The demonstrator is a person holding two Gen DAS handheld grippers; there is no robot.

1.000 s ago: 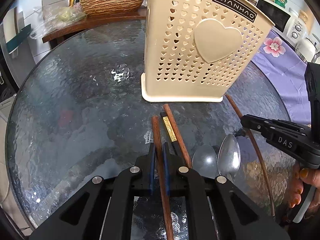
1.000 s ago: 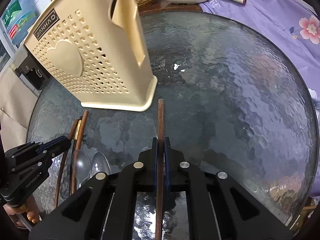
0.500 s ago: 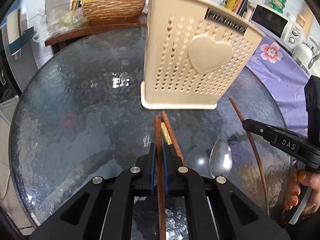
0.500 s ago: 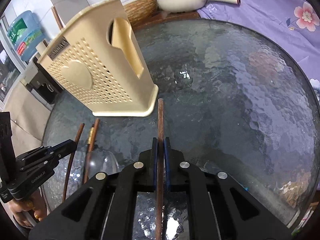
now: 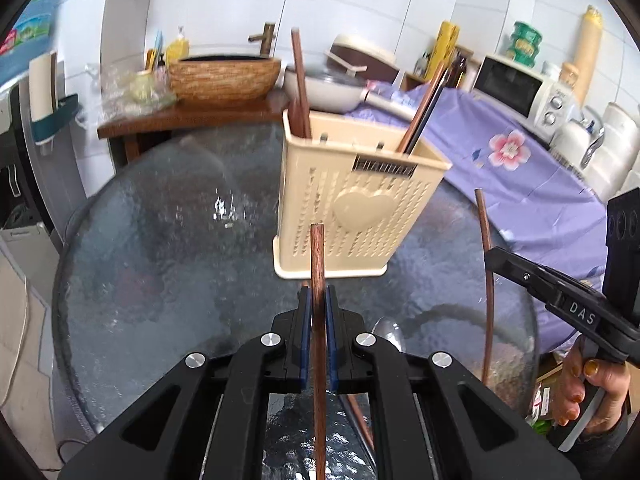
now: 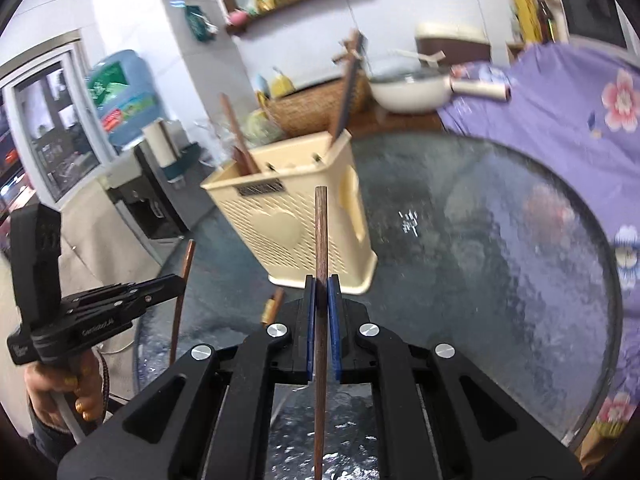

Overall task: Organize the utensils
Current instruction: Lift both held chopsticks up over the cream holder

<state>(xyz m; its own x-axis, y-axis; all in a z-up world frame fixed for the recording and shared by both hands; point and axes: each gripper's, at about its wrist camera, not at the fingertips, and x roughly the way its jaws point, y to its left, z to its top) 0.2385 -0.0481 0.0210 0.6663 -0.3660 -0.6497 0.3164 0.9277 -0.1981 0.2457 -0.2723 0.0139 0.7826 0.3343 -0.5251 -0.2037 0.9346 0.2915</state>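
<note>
- The left claw (image 5: pixel 318 300) is pinching a brown wooden chopstick (image 5: pixel 318 256) between its blue pads, the stick running straight out ahead and tipped downward toward the glass worktop (image 5: pixel 160 264).
- The right claw (image 6: pixel 322 292) is pressed the same way on a second chopstick (image 6: pixel 321 232), darker brown, also aimed forward and down.
- Both sticks are held clear of the glass — each tip points at the cream utensil holder (image 5: pixel 352 208), the perforated one with the raised heart, which stands upright near the middle of the worktop.
- Seen from the left side, the right claw comes in from the worktop's right edge, with a hand (image 5: pixel 580 384) wrapped around its grip below; the chopstick there stands close to upright.
- Seen from the right side, the left claw comes in from the worktop's left edge, likewise gripped from beneath by a hand (image 6: pixel 60 388), its stick nearly vertical.
- The holder already has several chopsticks (image 5: pixel 300 84) leaning in its compartments, some at the left end and some at the right.
- Near the front edge of the worktop, just behind the left claw, lies a metal spoon (image 5: pixel 390 330) — beside it another chopstick (image 6: pixel 272 306) with a gold band, flat on the glass.
</note>
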